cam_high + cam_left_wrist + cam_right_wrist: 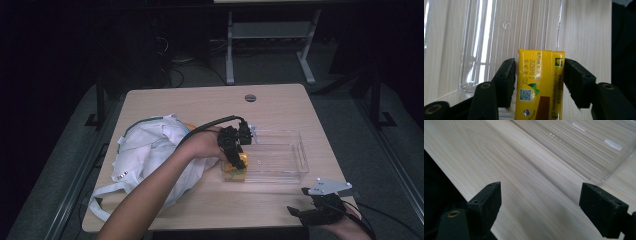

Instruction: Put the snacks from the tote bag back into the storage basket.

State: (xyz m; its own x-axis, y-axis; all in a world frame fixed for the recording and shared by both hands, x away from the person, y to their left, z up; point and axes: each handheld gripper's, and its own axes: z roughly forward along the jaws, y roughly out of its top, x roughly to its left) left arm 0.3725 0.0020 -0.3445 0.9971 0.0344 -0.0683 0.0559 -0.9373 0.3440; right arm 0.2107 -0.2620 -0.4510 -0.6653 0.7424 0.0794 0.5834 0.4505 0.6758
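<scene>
Left gripper clamped on yellow carton

Left gripper (pixel 540 82) pinches a yellow carton (pixel 539 85) between both pads, over the near-left end of the clear tray (pixel 280 157). I see my right gripper (pixel 539 207) spread wide, holding nothing, above the wooden counter's (pixel 280 107) near edge. White bag (pixel 150 150) lies left; the room is dark.

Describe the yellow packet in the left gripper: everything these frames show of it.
The yellow packet is a flat, glossy, foil-like pouch with a printed date code, a QR code, a green logo and a brown panel. The left gripper clamps its two side edges between black jaws. It is at the near-left end of the clear plastic tray, seemingly inside; bottom contact can't be told.
</scene>
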